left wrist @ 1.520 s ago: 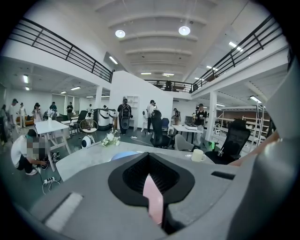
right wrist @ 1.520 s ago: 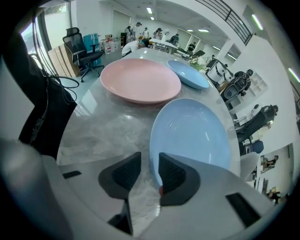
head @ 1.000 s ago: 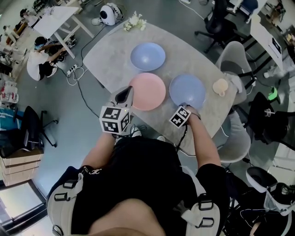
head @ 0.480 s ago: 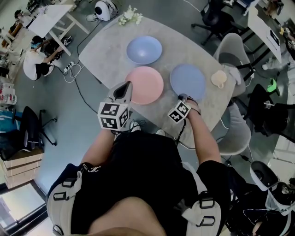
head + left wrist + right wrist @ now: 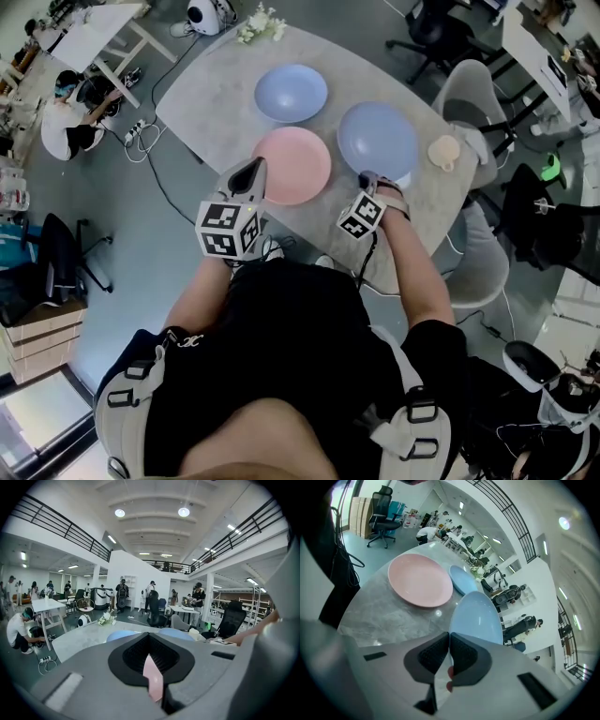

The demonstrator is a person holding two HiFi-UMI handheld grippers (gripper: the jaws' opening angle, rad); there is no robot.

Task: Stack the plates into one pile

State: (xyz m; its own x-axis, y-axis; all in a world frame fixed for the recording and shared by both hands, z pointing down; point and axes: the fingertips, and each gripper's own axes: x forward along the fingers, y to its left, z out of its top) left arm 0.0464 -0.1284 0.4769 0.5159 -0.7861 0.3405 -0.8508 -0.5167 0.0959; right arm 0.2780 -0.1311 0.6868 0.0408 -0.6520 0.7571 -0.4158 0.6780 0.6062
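Three plates are on the grey table point(image 5: 220, 103). A pink plate point(image 5: 292, 165) lies in the middle, and a blue plate point(image 5: 292, 92) lies beyond it. My right gripper point(image 5: 367, 176) is shut on the near rim of a second blue plate point(image 5: 377, 141) and holds it tilted, raised off the table to the right of the pink one. The right gripper view shows that rim between the pads point(image 5: 449, 637), with the pink plate point(image 5: 419, 581) to the left. My left gripper point(image 5: 253, 172) hovers at the pink plate's near left edge, its jaws shut and holding nothing.
A beige mug point(image 5: 445, 150) stands at the table's right edge, close to the held plate. White flowers point(image 5: 258, 26) lie at the far end. Office chairs point(image 5: 473, 117) stand round the right side. Cables and a seated person point(image 5: 70, 127) are on the floor at left.
My right gripper has risen with the blue plate, lifting it off the table and carrying it slightly farther away. The left gripper has stayed where it was.
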